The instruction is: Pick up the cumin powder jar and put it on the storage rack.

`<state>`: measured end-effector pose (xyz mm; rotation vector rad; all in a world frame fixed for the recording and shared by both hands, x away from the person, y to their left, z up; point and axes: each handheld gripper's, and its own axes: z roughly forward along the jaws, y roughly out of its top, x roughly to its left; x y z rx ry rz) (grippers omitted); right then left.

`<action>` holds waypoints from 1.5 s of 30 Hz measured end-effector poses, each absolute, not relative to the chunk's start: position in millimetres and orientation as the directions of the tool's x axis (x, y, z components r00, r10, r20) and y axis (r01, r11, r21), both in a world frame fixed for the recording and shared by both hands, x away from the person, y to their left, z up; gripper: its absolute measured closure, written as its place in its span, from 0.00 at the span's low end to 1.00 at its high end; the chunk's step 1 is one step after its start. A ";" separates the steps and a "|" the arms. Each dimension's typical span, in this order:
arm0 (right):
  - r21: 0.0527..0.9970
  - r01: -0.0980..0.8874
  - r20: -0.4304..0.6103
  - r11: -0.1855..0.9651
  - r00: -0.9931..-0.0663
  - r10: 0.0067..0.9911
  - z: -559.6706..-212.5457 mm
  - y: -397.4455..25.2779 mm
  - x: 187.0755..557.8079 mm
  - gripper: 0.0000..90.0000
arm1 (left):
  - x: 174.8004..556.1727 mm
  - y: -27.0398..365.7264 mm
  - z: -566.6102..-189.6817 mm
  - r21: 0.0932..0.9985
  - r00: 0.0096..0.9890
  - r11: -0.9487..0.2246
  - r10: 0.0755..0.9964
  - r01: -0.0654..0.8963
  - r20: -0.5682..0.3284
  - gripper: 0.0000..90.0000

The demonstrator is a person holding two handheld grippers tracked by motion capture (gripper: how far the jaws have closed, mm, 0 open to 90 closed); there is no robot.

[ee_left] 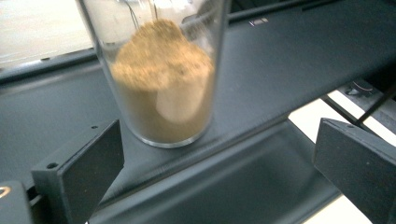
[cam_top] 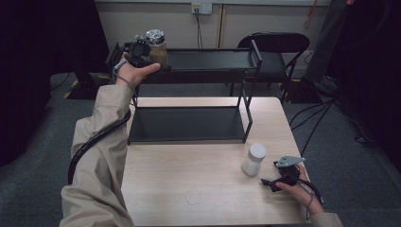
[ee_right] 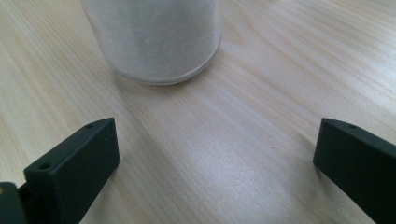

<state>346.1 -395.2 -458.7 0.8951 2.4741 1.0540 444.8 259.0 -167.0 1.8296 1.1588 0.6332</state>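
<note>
Nearest, the right gripper (cam_top: pixel 279 181) rests on the bench (cam_top: pixel 189 179), fingers (ee_right: pixel 74 163) spread wide and empty, the white jar (cam_top: pixel 254 159) just beyond them. Farther off, the left gripper (cam_top: pixel 139 49) gapes empty before the brown-powder jar (ee_left: pixel 163 88) on the rack's top shelf (cam_top: pixel 208 59).

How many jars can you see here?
2. A jar of brown powder stands on the left end of the black rack's top shelf, by the left gripper. A jar of white powder stands on the table, near the right gripper.
</note>
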 end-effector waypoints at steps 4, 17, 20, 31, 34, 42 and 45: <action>0.730 0.426 -0.035 0.535 -0.758 0.651 -458.7 -395.2 346.1 0.00 | 433.6 259.4 -173.5 0.860 0.456 -0.232 0.890 0.454 -0.001 0.02; 0.730 0.426 -0.035 0.535 -0.758 0.651 -458.7 -395.2 346.1 0.00 | 402.7 262.7 -197.4 0.863 0.518 -0.274 0.855 0.425 0.017 0.02; 0.730 0.426 -0.035 0.535 -0.758 0.651 -458.7 -395.2 346.1 0.00 | 397.6 263.4 -205.3 0.858 0.536 -0.284 0.844 0.429 0.012 0.02; 0.730 0.426 -0.035 0.535 -0.758 0.651 -458.7 -395.2 346.0 0.00 | 385.3 262.0 -230.6 0.851 0.576 -0.311 0.817 0.423 0.012 0.02; 0.730 0.426 -0.035 0.535 -0.758 0.651 -458.7 -395.2 346.0 0.00 | 379.1 260.4 -239.6 0.850 0.592 -0.324 0.806 0.415 0.019 0.02; 0.730 0.425 -0.036 0.535 -0.758 0.651 -458.7 -395.2 346.0 0.00 | 368.7 262.1 -255.2 0.857 0.604 -0.312 0.797 0.411 0.001 0.02; 0.730 0.425 -0.036 0.536 -0.759 0.651 -458.7 -395.3 346.0 0.00 | 363.9 263.8 -263.2 0.859 0.610 -0.311 0.792 0.406 -0.002 0.02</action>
